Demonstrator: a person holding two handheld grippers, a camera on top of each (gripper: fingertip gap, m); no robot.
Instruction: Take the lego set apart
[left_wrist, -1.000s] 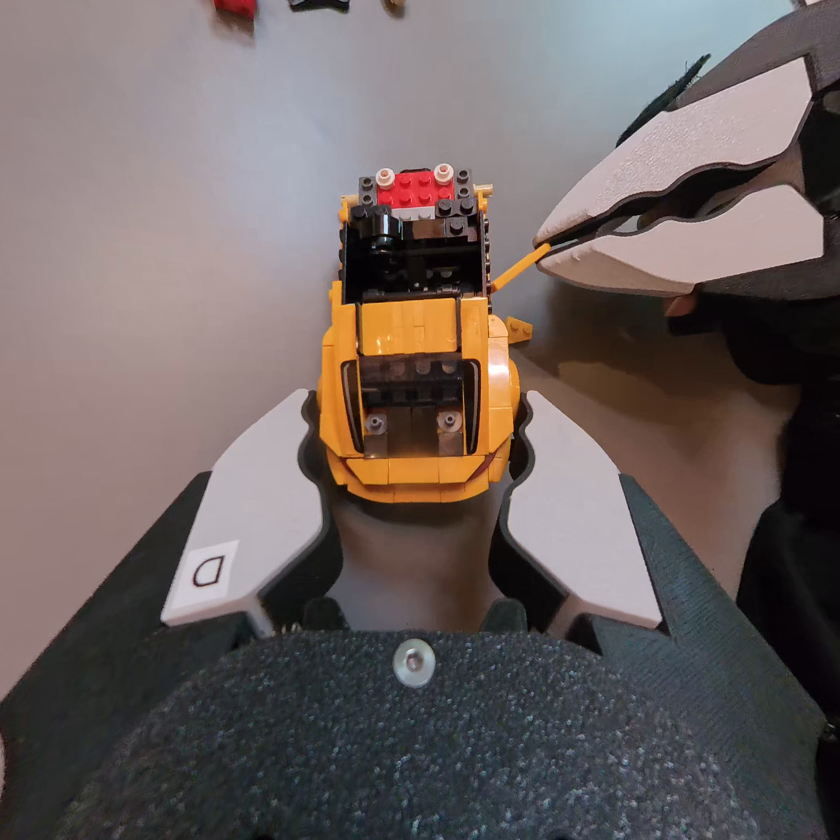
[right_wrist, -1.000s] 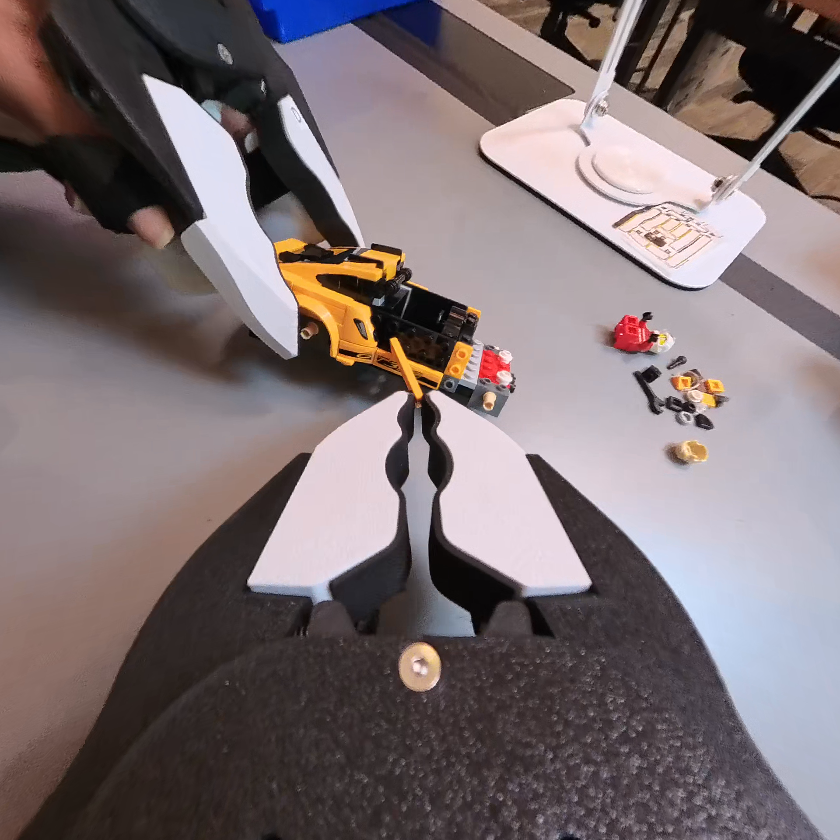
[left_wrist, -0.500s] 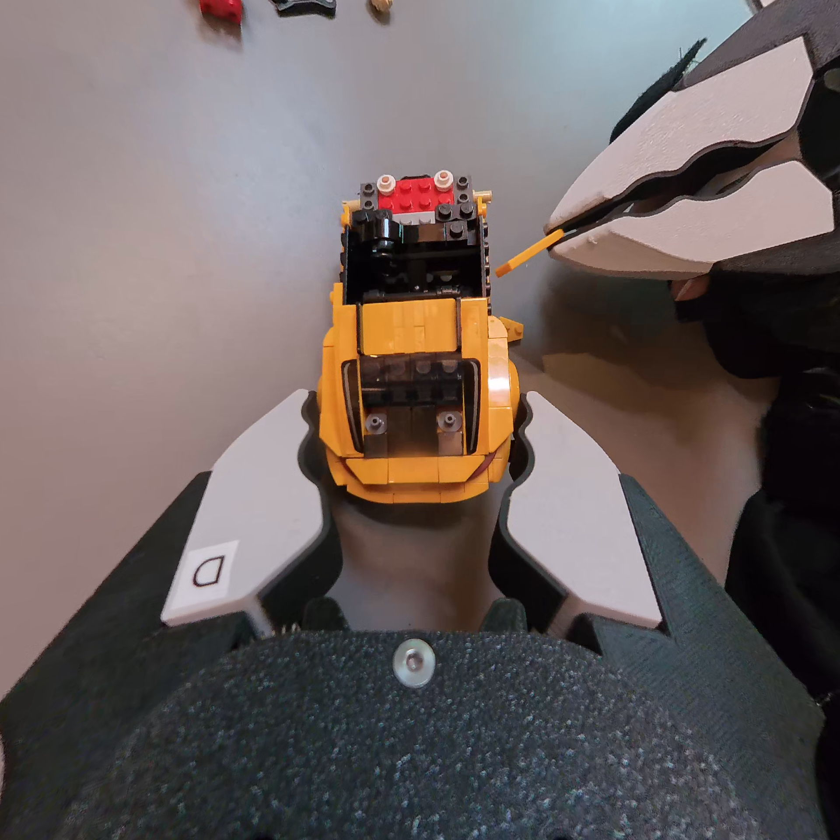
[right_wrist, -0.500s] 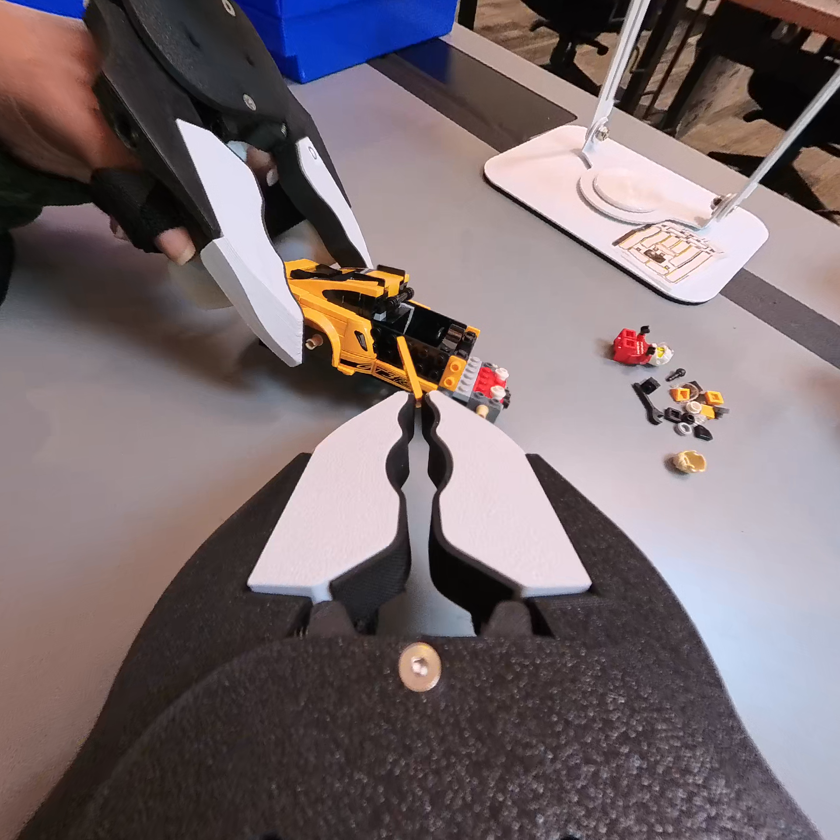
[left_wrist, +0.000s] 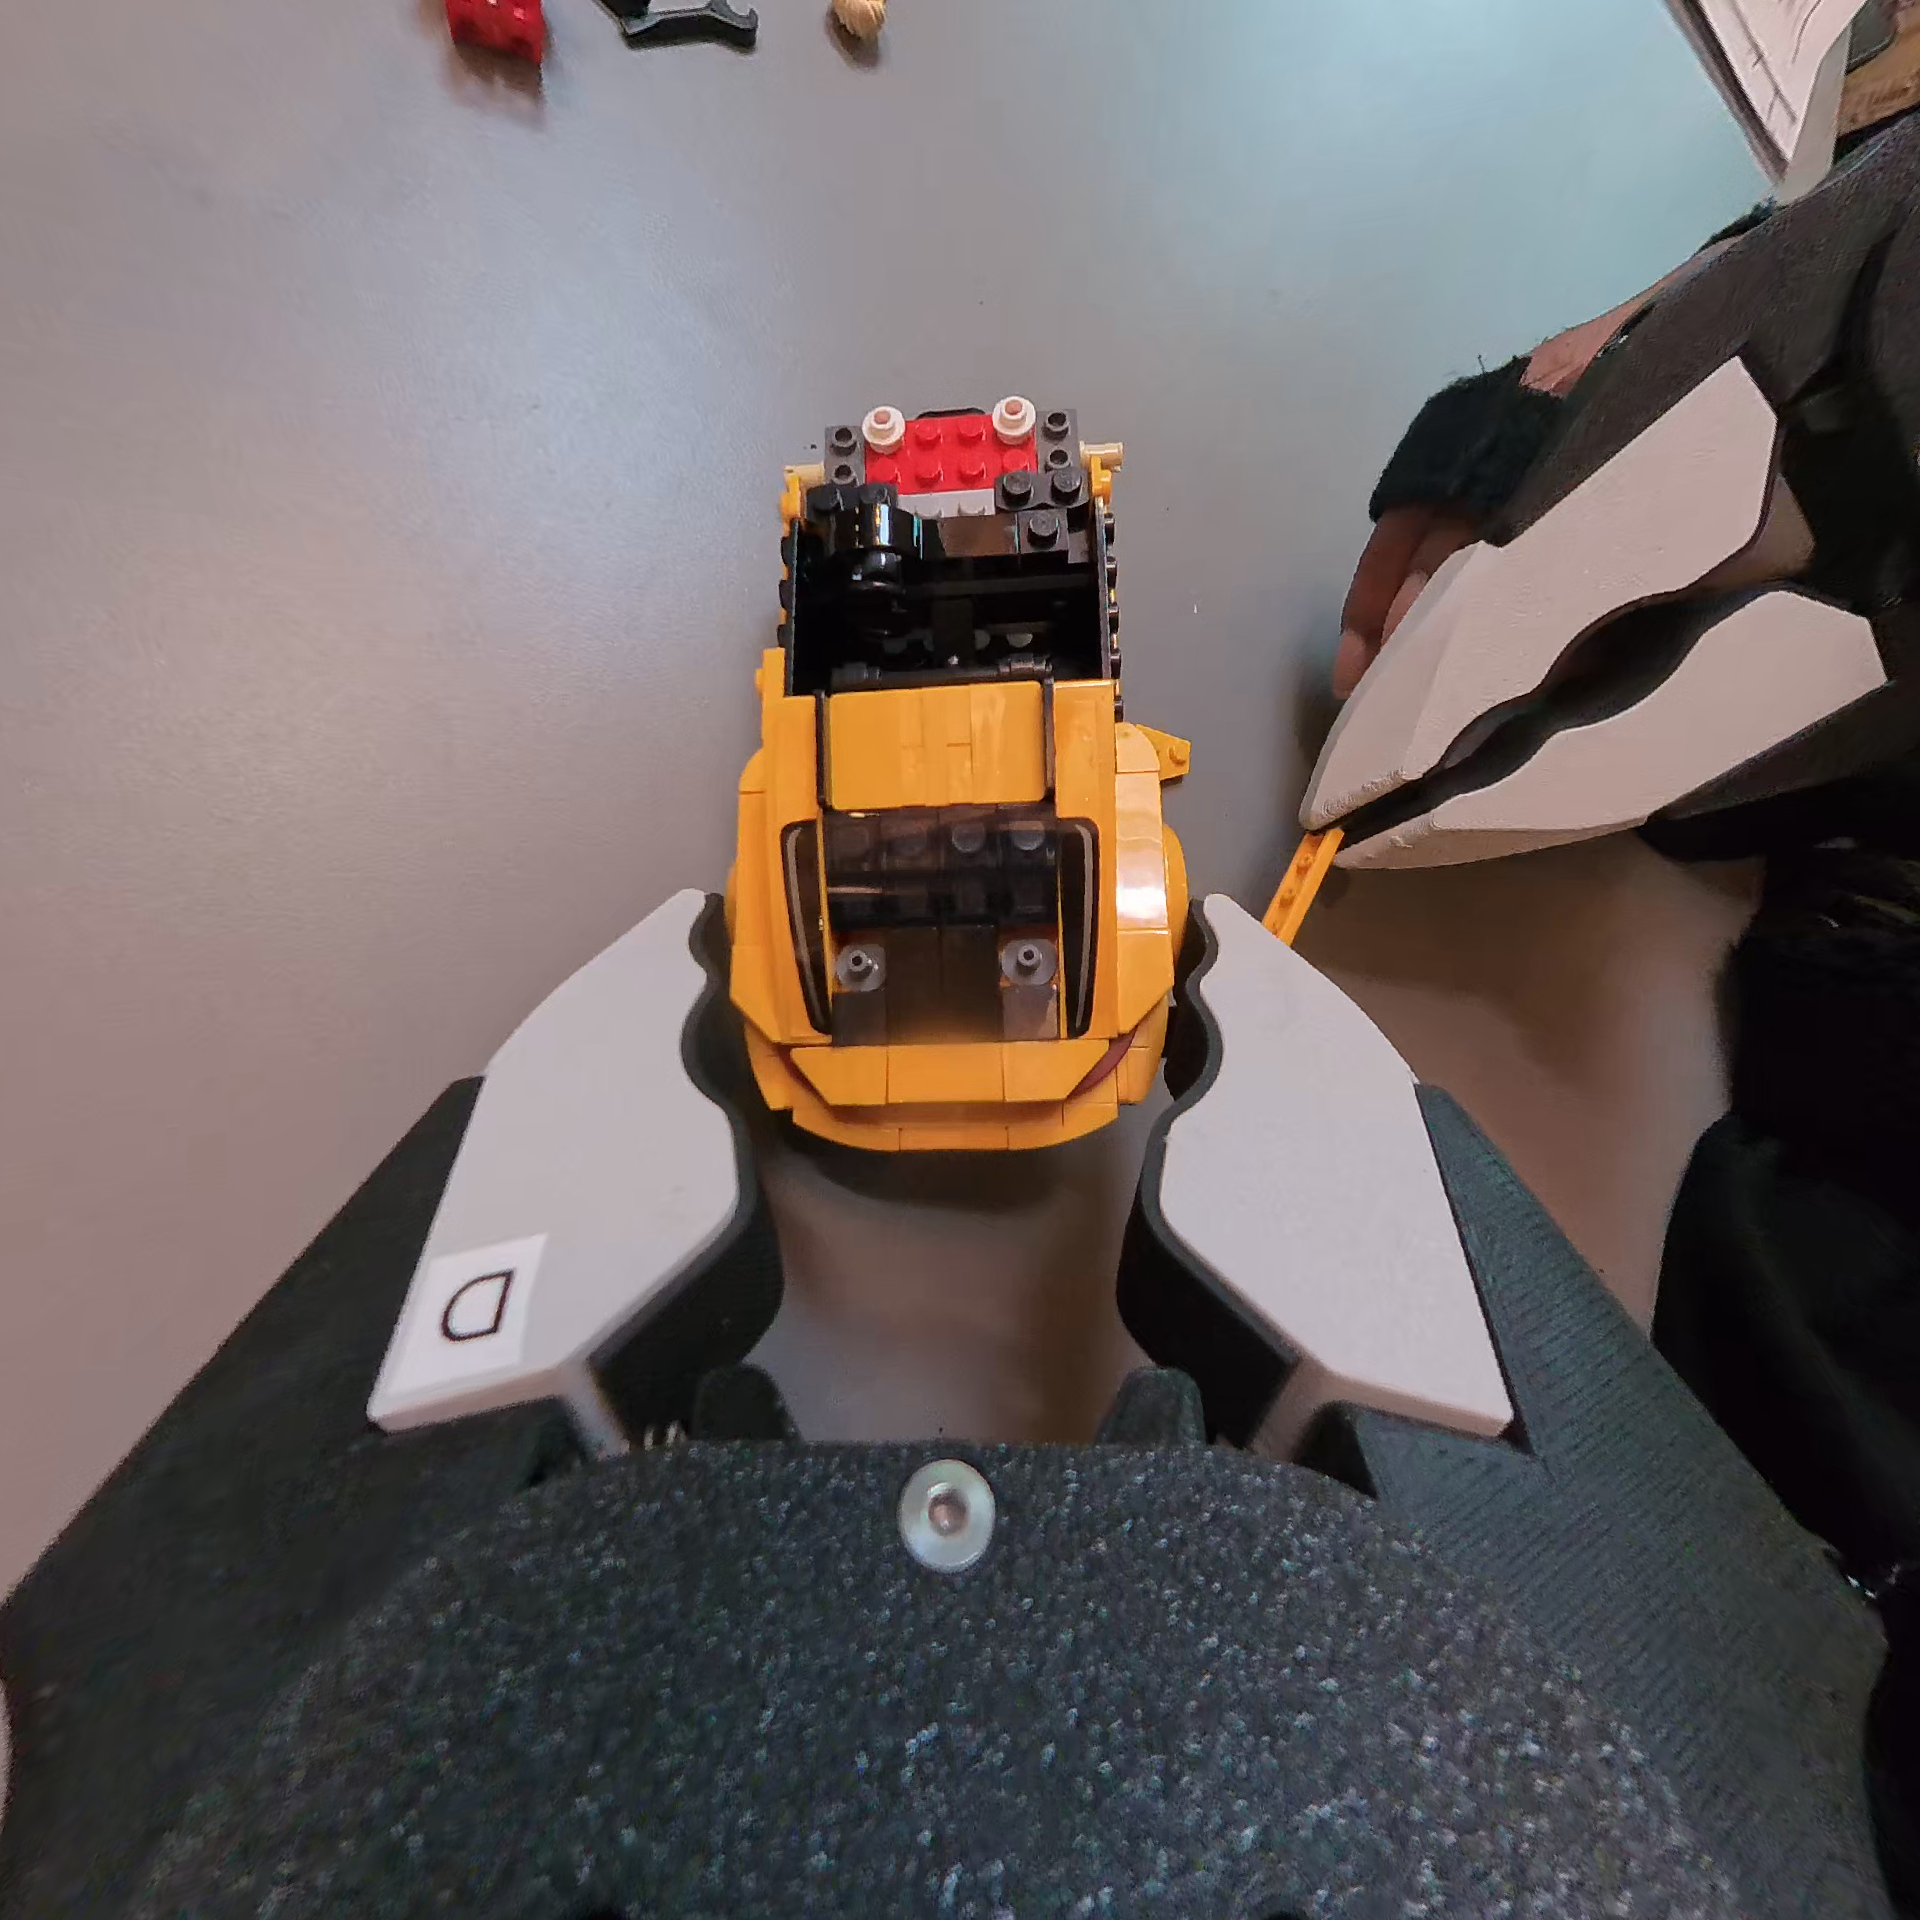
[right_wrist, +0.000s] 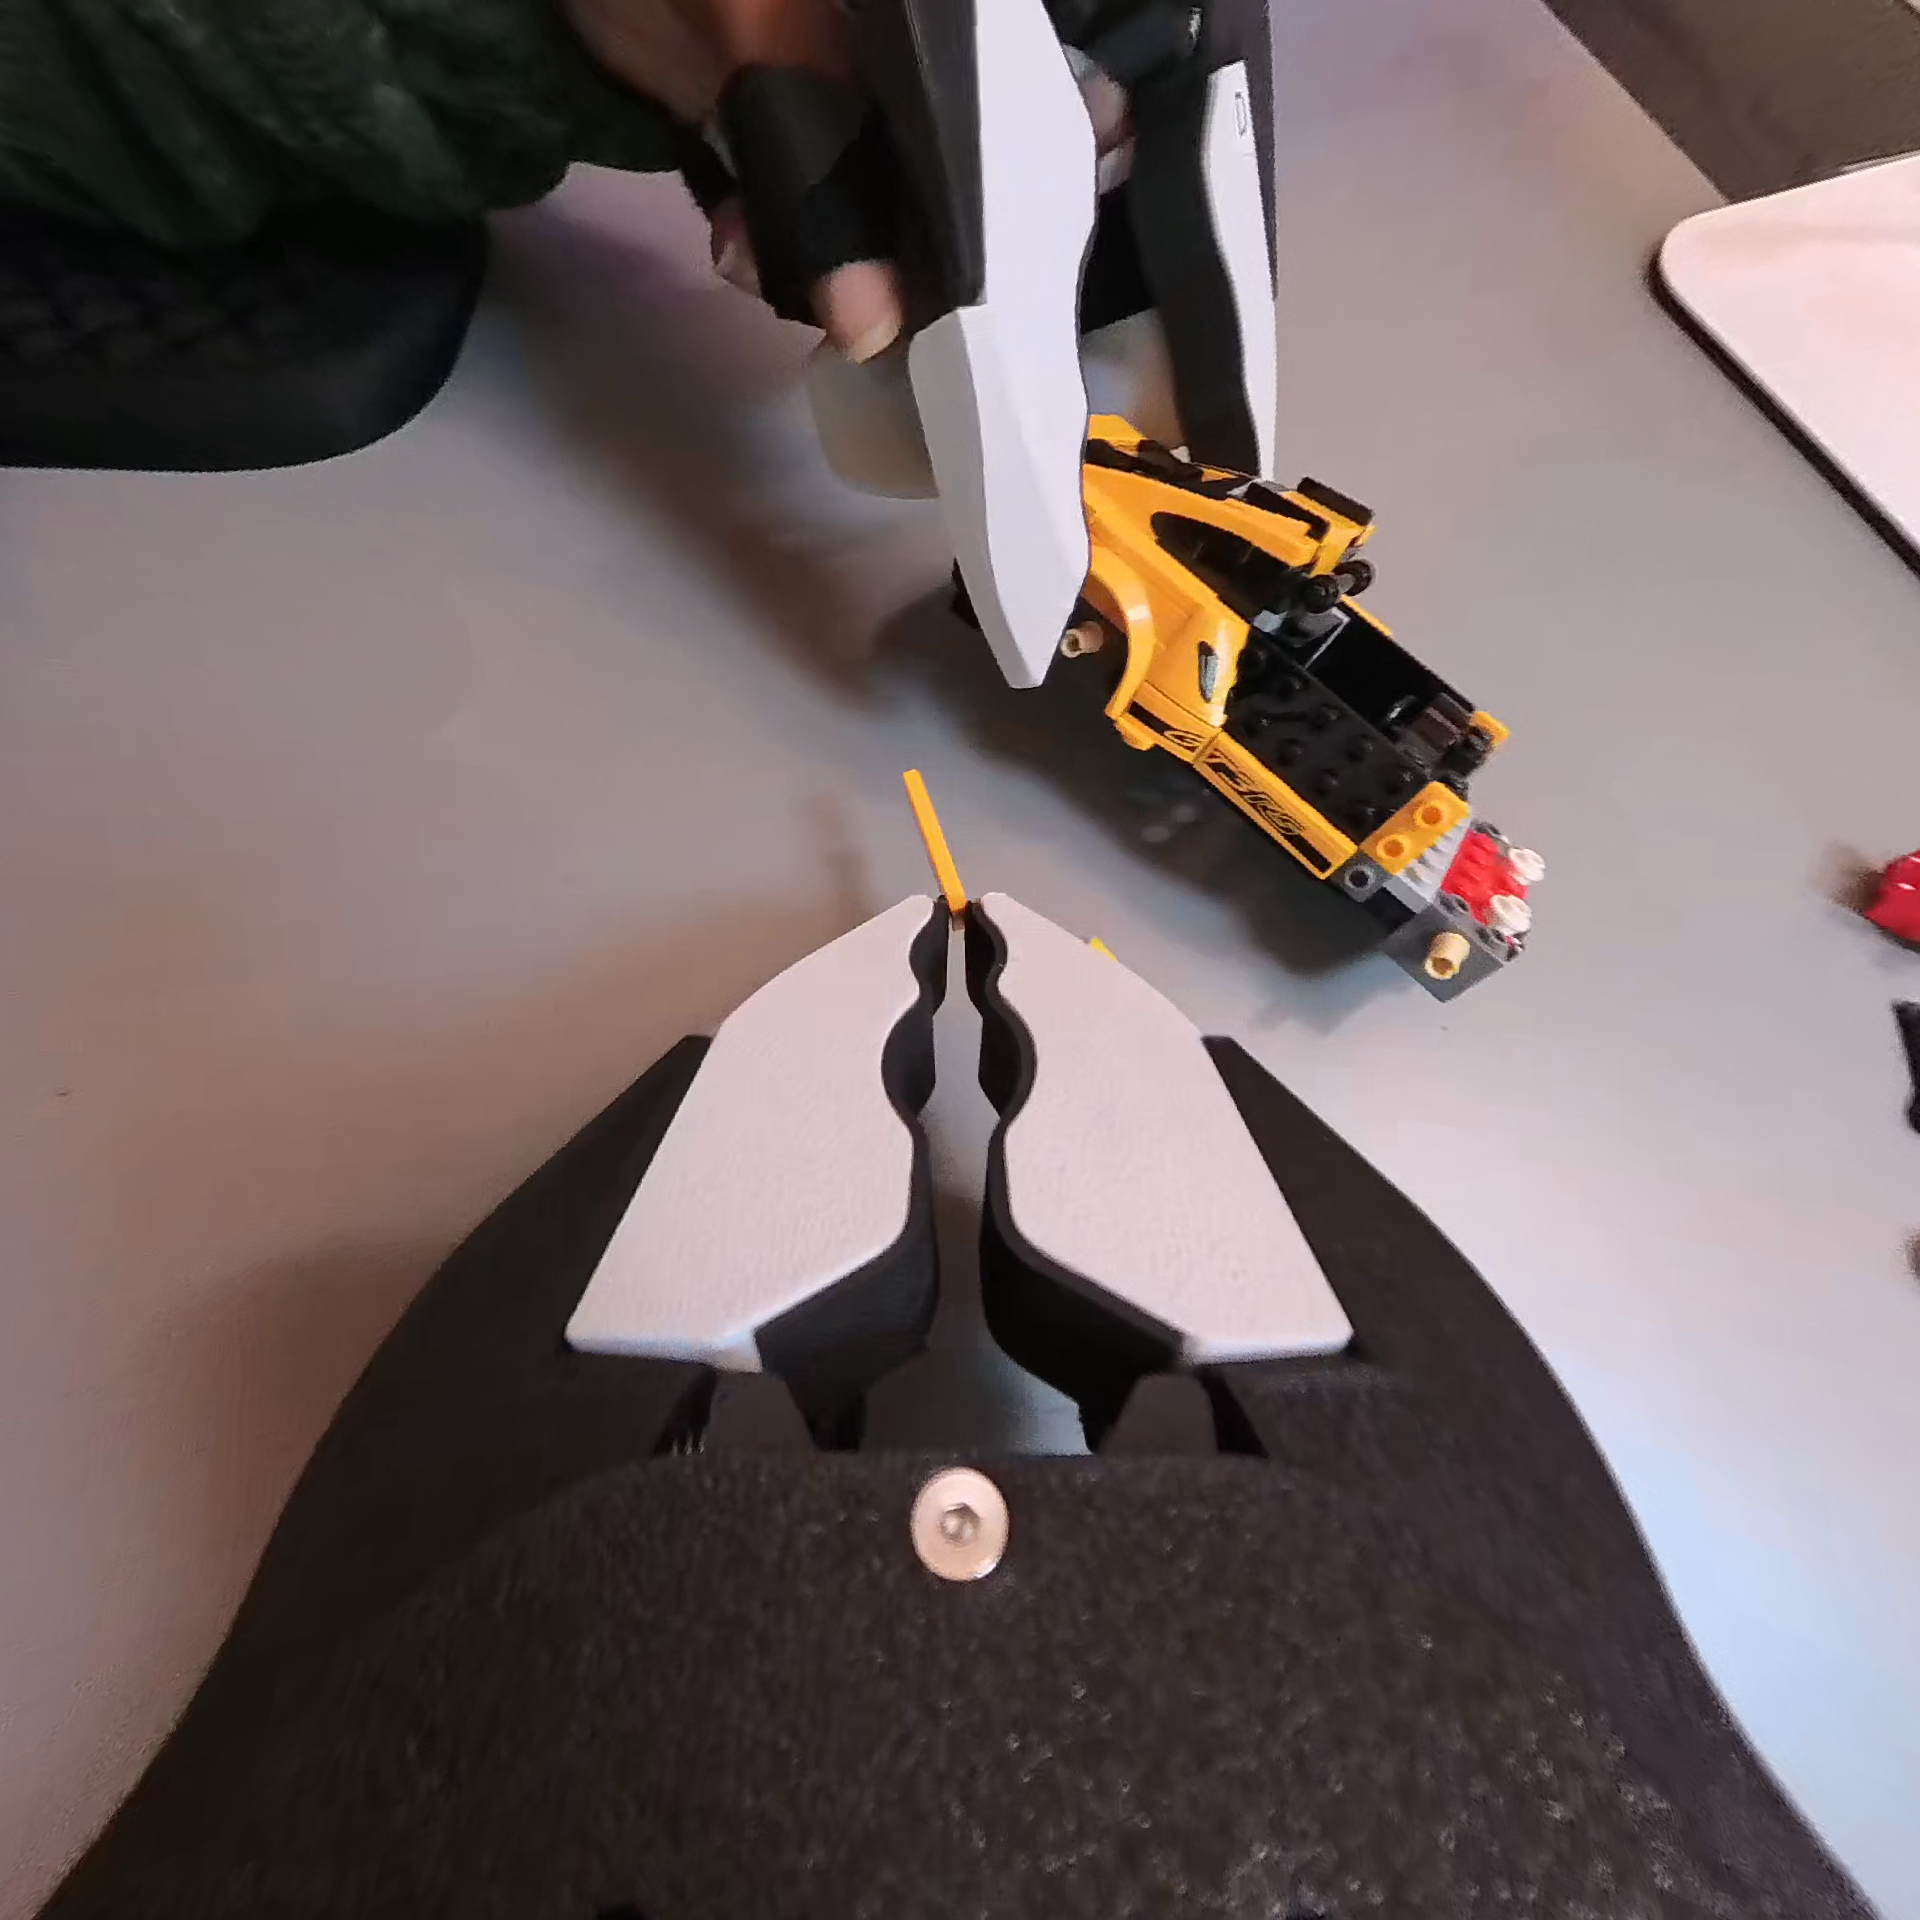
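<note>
Your right gripper is pinching the thin yellow strip at frame centre; set it flat, well clear. Left gripper clamps the yellow car's nose mid-frame, so hold firm.

We see the yellow-and-black lego car on the grey table, nose between our left gripper fingers | our right gripper, right of the car, pinches a thin yellow lego strip clear of it | small loose lego pieces lie beyond the car's rear
</note>
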